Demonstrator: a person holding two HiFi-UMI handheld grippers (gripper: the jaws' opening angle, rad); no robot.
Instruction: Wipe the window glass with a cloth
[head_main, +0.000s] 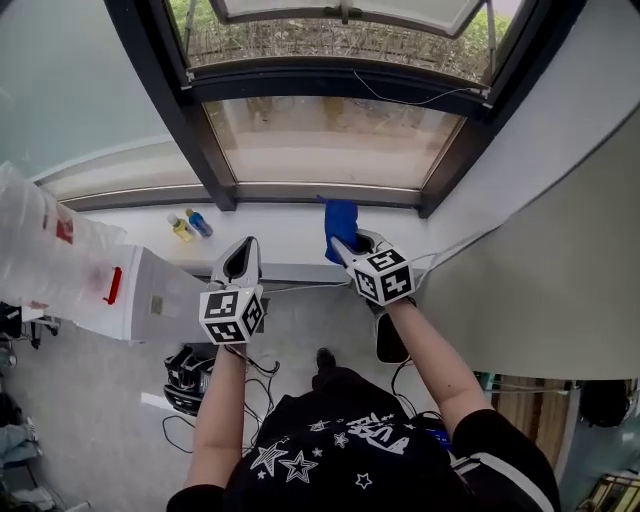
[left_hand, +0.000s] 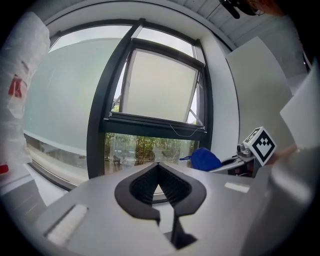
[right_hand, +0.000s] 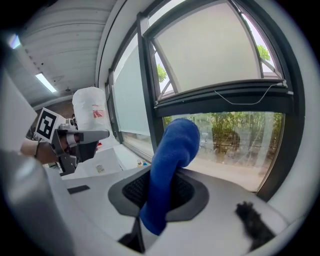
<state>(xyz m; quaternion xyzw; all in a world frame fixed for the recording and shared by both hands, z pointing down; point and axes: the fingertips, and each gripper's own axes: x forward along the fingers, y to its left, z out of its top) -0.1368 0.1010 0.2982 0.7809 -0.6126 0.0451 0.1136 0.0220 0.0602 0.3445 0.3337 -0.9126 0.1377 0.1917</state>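
Observation:
A blue cloth is pinched in my right gripper, whose jaws are shut on it; in the right gripper view the blue cloth sticks up between the pads. The cloth hangs over the white sill, a short way below the lower window glass. That same glass fills the middle of the right gripper view. My left gripper is shut with nothing in it, held to the left of the right one, pointing at the sill. From the left gripper view the cloth and the right gripper's marker cube show at right.
Two small bottles stand on the white sill at left. A dark window frame post divides the panes; the upper sash is tilted open. A clear plastic-wrapped bundle and a white box lie at left. Cables lie on the floor below.

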